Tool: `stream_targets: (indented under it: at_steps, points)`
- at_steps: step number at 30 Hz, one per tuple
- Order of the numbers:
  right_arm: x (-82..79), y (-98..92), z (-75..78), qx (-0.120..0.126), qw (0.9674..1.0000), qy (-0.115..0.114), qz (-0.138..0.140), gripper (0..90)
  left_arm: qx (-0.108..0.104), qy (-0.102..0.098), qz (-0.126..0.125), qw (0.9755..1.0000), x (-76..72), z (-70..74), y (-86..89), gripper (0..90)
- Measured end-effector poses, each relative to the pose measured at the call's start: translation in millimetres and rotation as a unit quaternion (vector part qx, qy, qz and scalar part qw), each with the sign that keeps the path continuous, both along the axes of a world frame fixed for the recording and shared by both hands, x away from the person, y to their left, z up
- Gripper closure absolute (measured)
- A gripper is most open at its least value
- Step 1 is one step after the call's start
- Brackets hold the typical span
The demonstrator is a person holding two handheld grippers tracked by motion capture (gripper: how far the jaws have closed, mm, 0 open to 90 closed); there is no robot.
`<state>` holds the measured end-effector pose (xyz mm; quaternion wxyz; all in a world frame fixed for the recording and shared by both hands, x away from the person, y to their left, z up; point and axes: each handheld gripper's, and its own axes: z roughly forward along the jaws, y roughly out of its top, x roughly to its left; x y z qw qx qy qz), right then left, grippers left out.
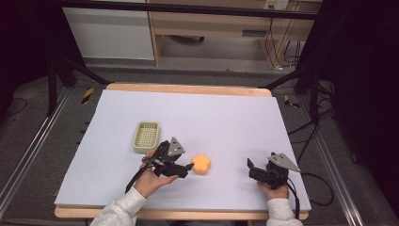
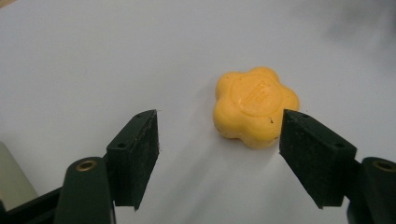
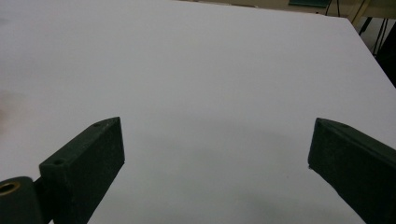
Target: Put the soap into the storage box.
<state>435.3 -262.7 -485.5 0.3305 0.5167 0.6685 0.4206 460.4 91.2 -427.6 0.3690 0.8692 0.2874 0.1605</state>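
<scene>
The left tool [image 1: 188, 167] is hovering low over the white table [image 1: 226, 117], its jaws spread wide and pointing toward the orange flower-shaped soap [image 1: 201, 164], which is lying flat on the table near the middle of its front half. In the left gripper view, the left tool [image 2: 219, 140] is showing the gap between its jaws, and the soap [image 2: 254, 106] is sitting just beyond them, nearer the right-hand jaw, whose tip is overlapping the soap's edge in the picture; whether that jaw is touching it cannot be told. The soap is showing a round raised centre with faint stamped marks, too small to read.

Behind the left hand [image 1: 151, 181], a pale green slotted tray [image 1: 146, 136] is resting on the table, just beside the tool's body and apart from the soap.

Over on the other side, the right tool [image 1: 251, 165] is being held by the right hand [image 1: 273, 190] near the table's front edge, well apart from the soap. In the right gripper view, the right tool [image 3: 215, 154] is spreading its jaws wide over bare white table, gripping nothing.

White sleeves are coming in from the bottom of the high view, and black cables are trailing from both tools.
</scene>
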Motion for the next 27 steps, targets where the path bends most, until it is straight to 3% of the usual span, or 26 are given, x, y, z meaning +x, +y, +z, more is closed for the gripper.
stream_targets:
  at_steps: [17, 27]
  points:
    - [0.5, 0.5, -0.1, -0.001, 1.0, 0.002, 0.001, 4.2, 0.033, 0.016, -0.037, 0.9987, 2.1, -6.6, -24.5, 25.2]
    - [0.5, 0.8, -0.1, -0.002, 1.0, 0.003, 0.002, 4.2, 0.041, 0.026, -0.042, 0.9979, 7.3, -10.4, -37.9, 22.3]
